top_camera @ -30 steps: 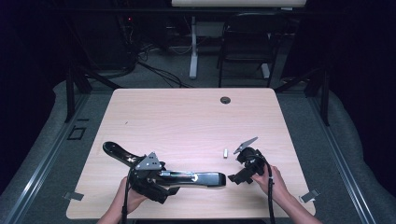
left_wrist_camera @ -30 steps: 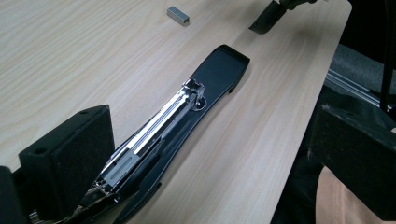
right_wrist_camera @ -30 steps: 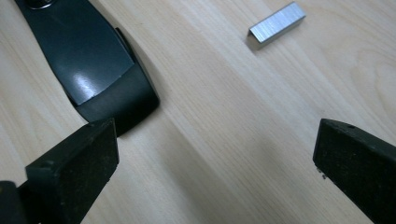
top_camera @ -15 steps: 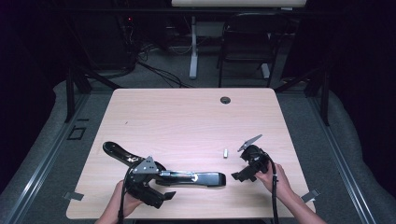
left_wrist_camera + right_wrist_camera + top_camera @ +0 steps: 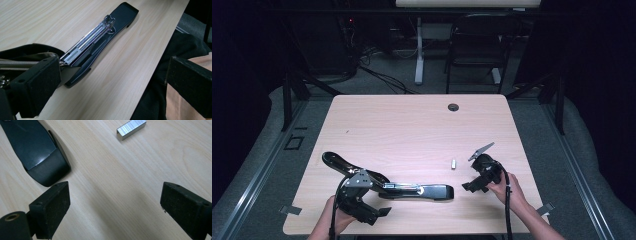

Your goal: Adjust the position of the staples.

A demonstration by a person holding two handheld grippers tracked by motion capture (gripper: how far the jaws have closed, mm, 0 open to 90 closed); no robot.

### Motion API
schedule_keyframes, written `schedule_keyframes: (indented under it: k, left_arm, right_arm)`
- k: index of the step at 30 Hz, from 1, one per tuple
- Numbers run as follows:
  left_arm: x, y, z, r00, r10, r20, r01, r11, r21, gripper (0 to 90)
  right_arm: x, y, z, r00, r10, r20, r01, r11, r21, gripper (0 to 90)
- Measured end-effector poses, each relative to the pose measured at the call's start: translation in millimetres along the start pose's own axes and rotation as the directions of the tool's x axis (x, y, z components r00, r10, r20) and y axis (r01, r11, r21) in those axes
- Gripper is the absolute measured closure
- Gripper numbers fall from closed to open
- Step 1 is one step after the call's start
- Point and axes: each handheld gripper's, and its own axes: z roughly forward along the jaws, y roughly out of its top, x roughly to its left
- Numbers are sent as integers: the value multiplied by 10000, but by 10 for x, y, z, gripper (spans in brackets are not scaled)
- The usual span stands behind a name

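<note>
Near surface (image 5: 412,125) front: opened black metal stapler (image 5: 422,190), heavy, stiff; tiny silver staple strip (image 5: 131,129), fragile. Both hand-held grippers (image 5: 113,211) (image 5: 112,85) gaping, empty.

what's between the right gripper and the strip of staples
Nothing: bare wood lies between the open right gripper and the staple strip in the right gripper view; the stapler sits off to the side.

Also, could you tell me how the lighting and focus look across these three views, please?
High view: the table is evenly lit, the surroundings nearly black. Left gripper view: the stapler has bright glare on its metal rail, and the near jaws look soft. Right gripper view: the staple strip gleams sharply, and the wood grain is crisp.
</note>
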Motion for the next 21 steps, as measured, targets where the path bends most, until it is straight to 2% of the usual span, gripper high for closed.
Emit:
schedule_keyframes:
  k: [8,12,14,15,16,21]
  left_arm:
    - [32,-82,-65,9999,-70,-112,72,9999,109,1]
    - [54,-135,-94,9996,-238,-137,240,9996,135,1]
    - [69,-160,-108,9994,-302,-181,305,9994,161,0]
    - [73,-169,-116,9993,-322,-176,325,9993,188,1]
    - [74,-178,-124,9992,-346,-185,349,9993,161,1]
    - [100,-201,-122,9995,-252,-188,261,9985,478,1]
  right_arm:
    - [-16,2,-1,10000,48,67,-48,9999,90,88]
    - [-35,-4,11,9999,112,2,-112,9999,128,94]
    - [-59,-17,2,9998,206,-9,-206,9997,131,100]
    - [-49,-33,18,9985,537,-51,-538,9984,-157,101]
    - [-71,-30,2,9992,388,-20,-388,9992,40,102]
    - [-96,-37,5,9992,394,100,-395,9992,96,105]
